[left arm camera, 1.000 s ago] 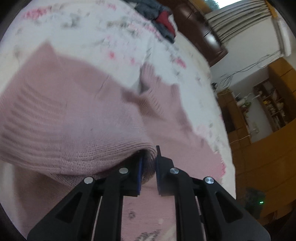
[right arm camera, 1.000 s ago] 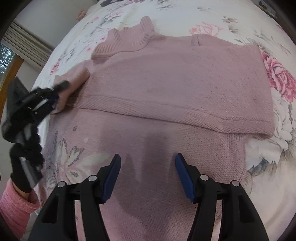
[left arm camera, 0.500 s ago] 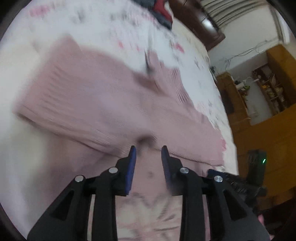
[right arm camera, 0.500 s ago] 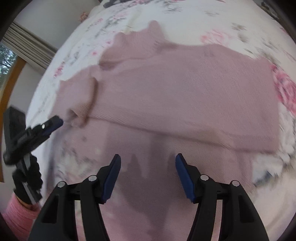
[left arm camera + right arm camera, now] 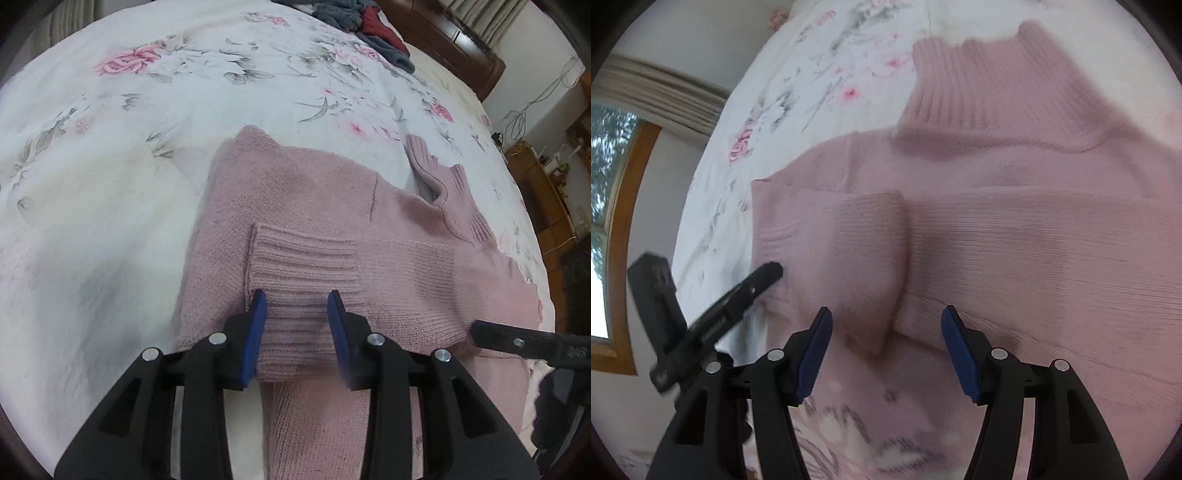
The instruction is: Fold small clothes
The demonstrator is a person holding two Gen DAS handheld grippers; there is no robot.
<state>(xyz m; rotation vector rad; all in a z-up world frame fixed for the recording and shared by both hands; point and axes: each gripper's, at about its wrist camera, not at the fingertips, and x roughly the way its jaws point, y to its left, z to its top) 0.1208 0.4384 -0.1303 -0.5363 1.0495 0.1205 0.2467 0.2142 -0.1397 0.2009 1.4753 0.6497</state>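
A pink knit sweater (image 5: 325, 199) lies flat on a floral bedsheet (image 5: 147, 110). One sleeve is folded across its body, and the ribbed cuff (image 5: 303, 266) rests on top. My left gripper (image 5: 296, 299) stands open just over the near edge of that cuff, holding nothing. The right wrist view shows the ribbed turtleneck collar (image 5: 990, 92) at the top and the folded sleeve end (image 5: 849, 251) in the middle. My right gripper (image 5: 886, 314) hovers open over the sweater, just short of the sleeve end. The left gripper (image 5: 738, 295) shows there at the left, at the sweater's edge.
A heap of dark grey and red clothes (image 5: 354, 14) lies at the far end of the bed. Beyond it stands dark wooden furniture (image 5: 461, 40), with wooden cabinets (image 5: 543, 192) at the right. A wood-framed window (image 5: 613, 221) is past the bed's left side.
My left gripper has let go of the sleeve cuff and opened; the cuff now lies on the sweater's body. My right gripper moved closer to the folded sleeve end, still open.
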